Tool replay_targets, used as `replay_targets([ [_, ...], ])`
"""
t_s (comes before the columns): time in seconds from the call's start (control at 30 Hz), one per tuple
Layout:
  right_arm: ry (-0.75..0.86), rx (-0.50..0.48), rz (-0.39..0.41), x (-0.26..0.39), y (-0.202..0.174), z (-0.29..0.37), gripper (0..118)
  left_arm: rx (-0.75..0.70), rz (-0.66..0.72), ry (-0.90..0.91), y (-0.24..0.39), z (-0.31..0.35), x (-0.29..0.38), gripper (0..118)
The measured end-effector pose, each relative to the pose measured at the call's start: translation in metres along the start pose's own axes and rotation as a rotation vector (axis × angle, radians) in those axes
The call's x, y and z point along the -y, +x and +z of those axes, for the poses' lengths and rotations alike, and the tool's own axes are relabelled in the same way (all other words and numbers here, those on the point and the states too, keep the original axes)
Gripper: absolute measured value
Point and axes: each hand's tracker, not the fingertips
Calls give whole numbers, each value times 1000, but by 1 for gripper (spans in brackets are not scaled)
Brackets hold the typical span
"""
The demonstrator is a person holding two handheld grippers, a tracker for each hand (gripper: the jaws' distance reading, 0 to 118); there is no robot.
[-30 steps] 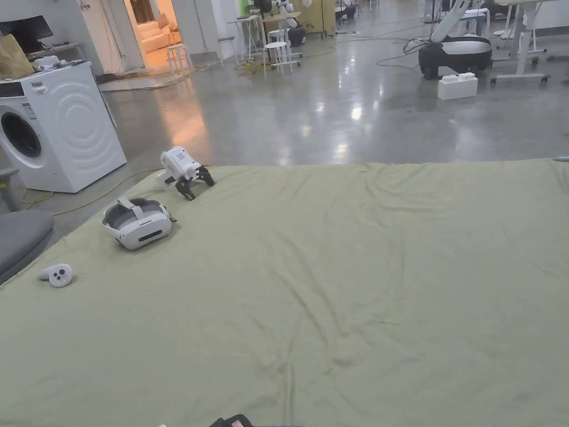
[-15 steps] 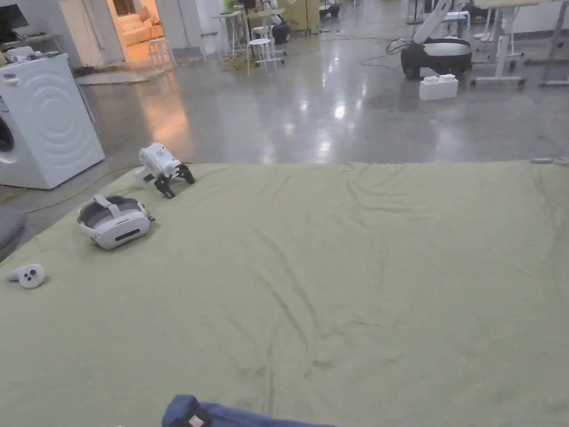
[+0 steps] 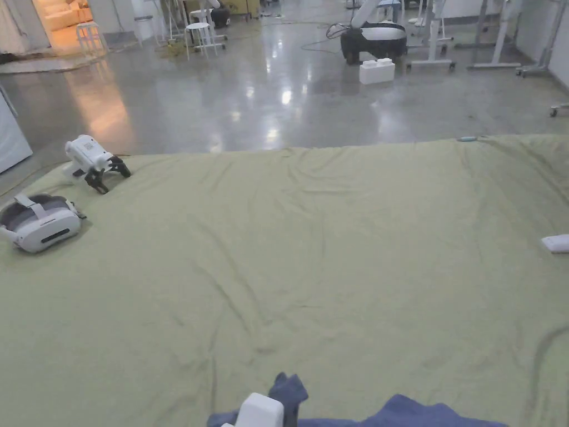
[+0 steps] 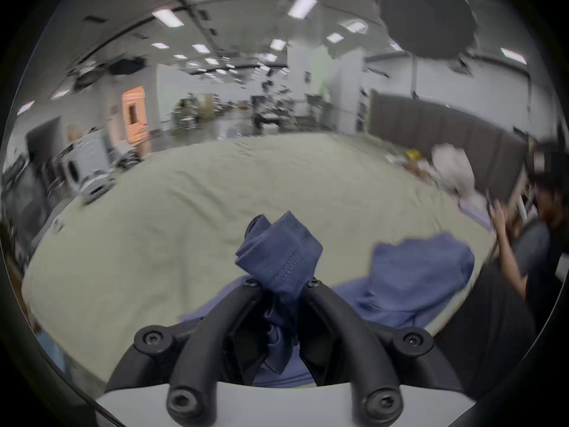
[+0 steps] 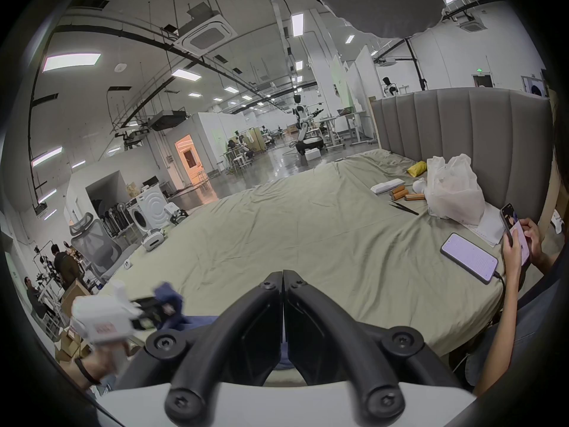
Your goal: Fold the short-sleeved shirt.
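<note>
A dark blue short-sleeved shirt (image 4: 278, 258) lies crumpled at the near edge of a bed covered with a green sheet (image 3: 311, 250). My left gripper (image 4: 283, 283) is shut on a bunched fold of it, which sticks up past the tips. More of the shirt (image 4: 415, 267) spreads to the right on the sheet. In the head view the shirt (image 3: 414, 416) shows at the bottom edge beside the left gripper's white body (image 3: 259, 412). My right gripper (image 5: 282, 275) is shut with nothing between its tips, just above the near edge. To its left is the left gripper (image 5: 144, 309), holding the shirt (image 5: 168, 296).
A spare gripper (image 3: 91, 161) and a white headset (image 3: 39, 222) lie at the sheet's far left. On the right are a phone (image 5: 469, 261), a plastic bag (image 5: 452, 190), small items and a grey headboard (image 5: 462, 125). A person's hands (image 5: 517, 245) hold another phone.
The head camera has swung right and down. The blue shirt has risen into view at the bottom edge and moved right, and the left gripper's white body now shows beside it.
</note>
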Motion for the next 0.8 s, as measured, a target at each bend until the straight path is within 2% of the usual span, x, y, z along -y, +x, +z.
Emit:
replay_targets([
  [0.03, 2, 15, -4, 0, 1, 1, 0, -6, -46, -65, 16, -17, 2, 17],
  [0.07, 7, 28, -11, 0, 3, 2, 0, -11, -46, -123, 23, -30, 7, 28],
  [0.13, 9, 44, -18, -1, 6, 3, 0, 42, -30, -212, 31, -46, 10, 64],
  [0.17, 12, 49, -20, 0, 7, 3, 0, 84, -10, -192, 28, -42, 7, 73],
  [0.2, 13, 49, -24, 0, 9, 3, 0, 105, 13, -161, 24, -36, 3, 79],
  [0.23, 5, 41, -32, 0, 11, 1, 0, 133, 78, -96, 17, -25, -4, 80],
  [0.3, 1, 36, -37, 2, 14, 0, 0, 175, 240, 11, -6, 2, -17, 81],
  [0.33, -2, 35, -38, 3, 14, -1, 0, 216, 369, 77, -22, 19, -21, 82],
  [0.4, -13, 27, -34, 5, 11, -3, 0, 256, 569, 128, -44, 28, -20, 79],
  [0.43, -19, 25, -32, 7, 10, -4, 0, 287, 643, 130, -54, 25, -15, 62],
  [0.5, -32, 17, -33, 9, 10, -5, 0, 301, 697, 109, -54, 11, -7, 13],
  [0.53, -38, 15, -35, 11, 9, -6, 0, 255, 685, 61, -52, -2, 0, 4],
  [0.6, -49, 10, -33, 12, 9, -5, 0, 331, 722, -27, -46, -31, 15, 3],
  [0.63, -53, 11, -27, 13, 8, -3, 0, 386, 791, -68, -45, -46, 26, 2],
  [0.7, -61, 18, -23, 13, 4, 0, 0, 394, 839, -165, -36, -65, 41, 1],
  [0.8, -66, 28, -24, 16, 5, 3, 0, 400, 771, -154, -14, -67, 48, 0],
])
